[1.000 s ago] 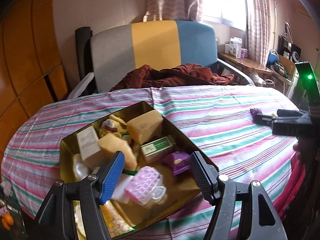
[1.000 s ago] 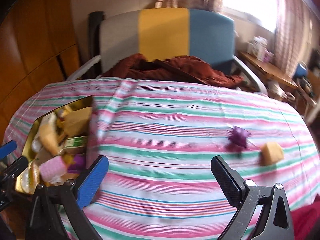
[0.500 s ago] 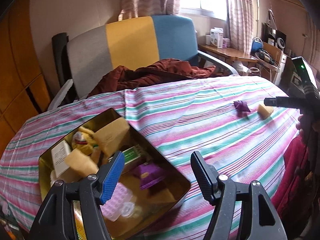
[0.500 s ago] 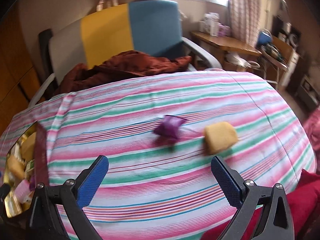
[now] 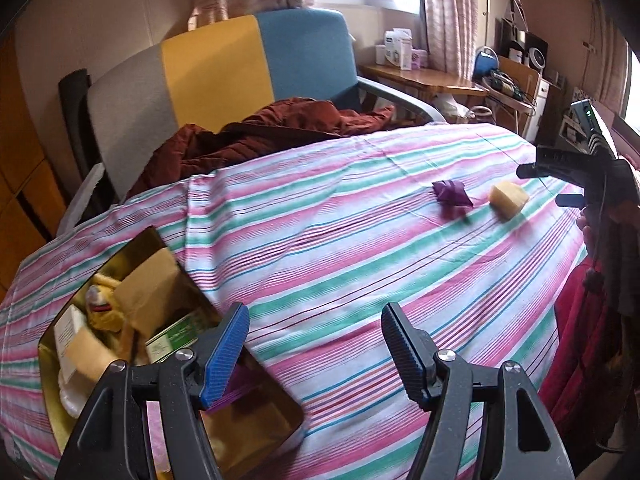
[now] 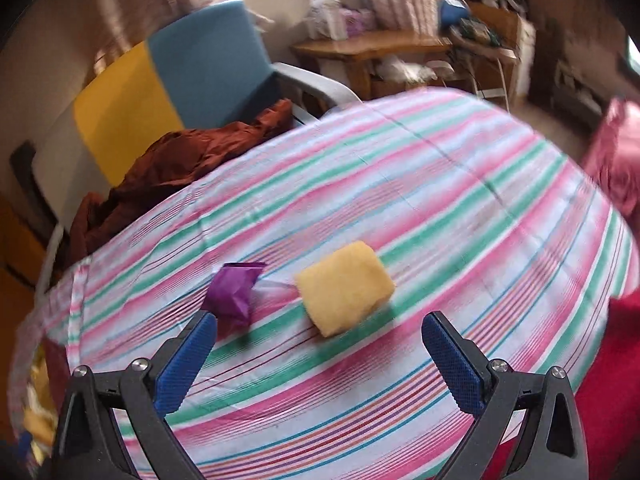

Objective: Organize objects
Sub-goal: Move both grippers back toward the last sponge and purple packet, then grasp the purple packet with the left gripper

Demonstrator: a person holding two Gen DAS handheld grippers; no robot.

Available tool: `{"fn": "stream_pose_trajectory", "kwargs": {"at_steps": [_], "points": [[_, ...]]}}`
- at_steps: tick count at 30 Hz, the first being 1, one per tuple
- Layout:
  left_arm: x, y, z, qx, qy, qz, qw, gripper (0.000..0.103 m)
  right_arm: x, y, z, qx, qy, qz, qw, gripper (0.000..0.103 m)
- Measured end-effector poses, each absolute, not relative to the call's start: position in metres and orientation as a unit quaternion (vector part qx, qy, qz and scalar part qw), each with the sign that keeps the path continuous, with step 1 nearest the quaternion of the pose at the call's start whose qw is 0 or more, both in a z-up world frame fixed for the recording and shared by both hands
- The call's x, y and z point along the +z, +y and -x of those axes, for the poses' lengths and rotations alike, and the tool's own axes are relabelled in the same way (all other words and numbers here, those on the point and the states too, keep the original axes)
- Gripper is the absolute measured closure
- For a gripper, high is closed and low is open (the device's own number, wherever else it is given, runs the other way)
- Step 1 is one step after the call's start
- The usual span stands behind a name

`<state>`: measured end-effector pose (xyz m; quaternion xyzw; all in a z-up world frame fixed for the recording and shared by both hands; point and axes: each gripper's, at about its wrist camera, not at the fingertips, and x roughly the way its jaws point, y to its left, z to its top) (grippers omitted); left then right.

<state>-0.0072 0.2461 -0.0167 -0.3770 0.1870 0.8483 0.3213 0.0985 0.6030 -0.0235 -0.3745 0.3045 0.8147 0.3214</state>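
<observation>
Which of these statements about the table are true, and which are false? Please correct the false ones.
1. The yellow sponge lies inside the gold tin. False: it lies on the striped tablecloth.
2. The purple packet lies beside the sponge without touching it. True.
3. The right gripper is shut on the sponge. False: it is open and holds nothing.
4. The left gripper is open and empty. True.
5. A dark red garment lies on the chair. True.
</observation>
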Motion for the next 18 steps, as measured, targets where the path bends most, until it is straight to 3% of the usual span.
{"fn": "stream_pose_trajectory", "kwargs": {"at_steps": [4,18], "points": [[-0.026,0.269,0.011,0.836,0.196,0.387,0.336,0.033,-0.027,0.614,-0.111,0.805,0.354,0.353,0.319,0.0],[-0.041,0.365,0.037,0.793,0.187,0.42,0.401,0.033,-0.028,0.63,-0.131,0.793,0.416,0.303,0.327,0.0]]}}
